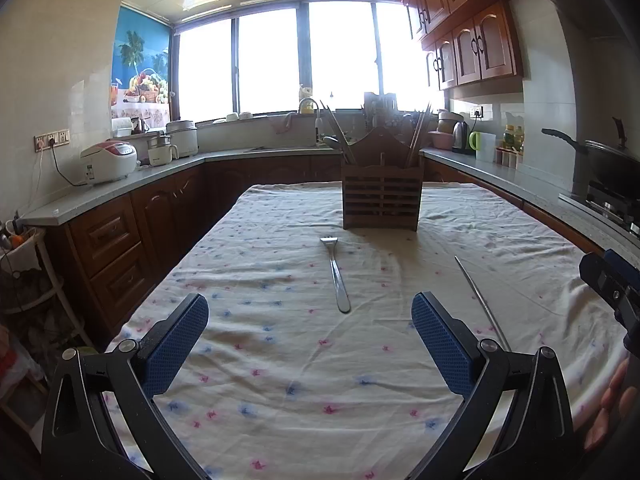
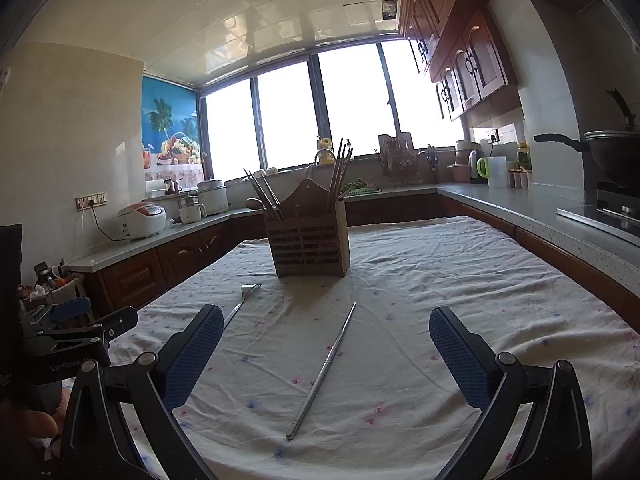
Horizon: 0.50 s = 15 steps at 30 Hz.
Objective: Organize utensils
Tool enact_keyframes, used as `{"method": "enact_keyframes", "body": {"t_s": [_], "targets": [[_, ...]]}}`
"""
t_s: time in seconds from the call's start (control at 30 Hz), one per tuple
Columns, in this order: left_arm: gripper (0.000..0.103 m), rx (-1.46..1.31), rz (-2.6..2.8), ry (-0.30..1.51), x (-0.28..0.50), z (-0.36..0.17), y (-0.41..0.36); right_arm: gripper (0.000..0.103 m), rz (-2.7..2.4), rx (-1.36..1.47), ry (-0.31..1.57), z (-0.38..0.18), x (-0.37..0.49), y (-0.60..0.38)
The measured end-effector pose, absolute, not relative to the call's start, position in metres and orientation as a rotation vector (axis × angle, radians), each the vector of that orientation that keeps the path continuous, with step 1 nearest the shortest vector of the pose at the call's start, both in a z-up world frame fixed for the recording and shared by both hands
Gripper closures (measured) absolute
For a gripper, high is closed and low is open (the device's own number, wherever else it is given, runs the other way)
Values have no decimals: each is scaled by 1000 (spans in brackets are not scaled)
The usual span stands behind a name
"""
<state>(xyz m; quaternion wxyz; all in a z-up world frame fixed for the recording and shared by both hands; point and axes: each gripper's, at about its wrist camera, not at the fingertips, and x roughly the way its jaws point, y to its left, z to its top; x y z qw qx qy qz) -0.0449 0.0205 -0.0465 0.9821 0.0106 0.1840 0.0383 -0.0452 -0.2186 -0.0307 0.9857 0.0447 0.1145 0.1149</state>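
While both grippers' fingers spread wide, fork and chopstick lie ahead, untouched.

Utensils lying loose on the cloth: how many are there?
2. A fork lies before the holder, and a metal chopstick lies to its right. Others stand in the holder, partly hidden.

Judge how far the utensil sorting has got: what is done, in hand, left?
Done: chopsticks already stand in the wooden holder. In hand: nothing; the left gripper and right gripper are both open. Left: the fork and the metal stick lie on the tablecloth.
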Motion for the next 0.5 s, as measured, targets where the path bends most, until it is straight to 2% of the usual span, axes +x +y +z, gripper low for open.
{"method": "enact_keyframes", "body": {"t_s": [0.5], "targets": [[0,24,67,370,-44,-48,17,0,234,91,235,-31,-46,-216]]}}
